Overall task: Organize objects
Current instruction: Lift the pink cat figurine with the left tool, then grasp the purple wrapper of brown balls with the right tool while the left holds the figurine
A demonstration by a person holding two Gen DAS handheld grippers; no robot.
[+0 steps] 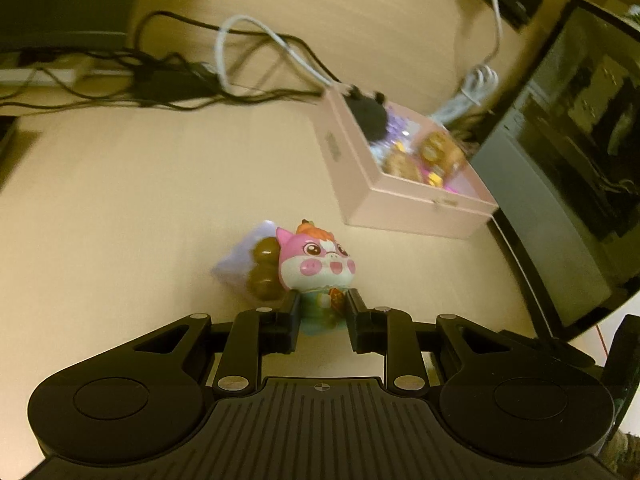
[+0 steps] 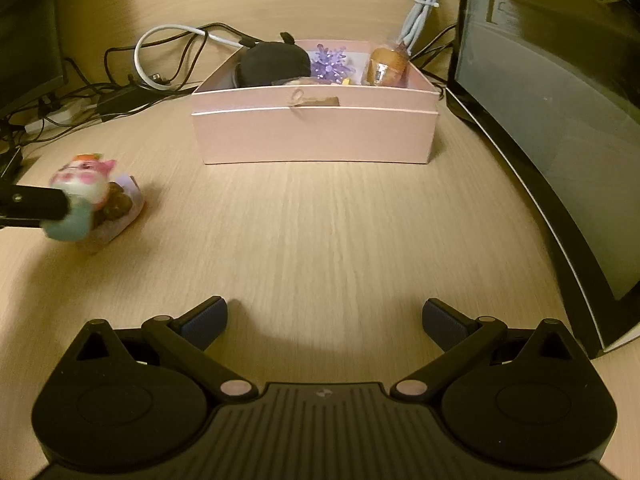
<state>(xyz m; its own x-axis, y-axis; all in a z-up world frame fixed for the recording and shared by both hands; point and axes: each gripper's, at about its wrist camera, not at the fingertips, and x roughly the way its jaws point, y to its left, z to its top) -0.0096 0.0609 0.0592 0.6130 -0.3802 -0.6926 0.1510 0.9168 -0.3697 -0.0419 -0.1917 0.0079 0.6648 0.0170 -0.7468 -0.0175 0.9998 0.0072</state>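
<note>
My left gripper point(image 1: 322, 307) is shut on the teal body of a pink pig figurine point(image 1: 316, 266), held just above the desk. In the right wrist view the figurine point(image 2: 82, 192) is at the far left, blurred, with a left finger point(image 2: 34, 202) across it. Behind it lies a lilac packet with brown balls point(image 1: 256, 270), also seen in the right wrist view point(image 2: 122, 204). A pink open box point(image 2: 316, 132) stands at the back centre, holding a black round toy point(image 2: 276, 66), a purple snowflake point(image 2: 330, 62) and a brown toy point(image 2: 386, 66). My right gripper point(image 2: 325, 320) is open and empty over bare desk.
A dark monitor point(image 2: 560, 120) stands along the right side, close to the box point(image 1: 400, 196). Black and white cables point(image 2: 160, 64) lie tangled behind the box at the back left. A second screen point(image 2: 24, 32) is at the far left.
</note>
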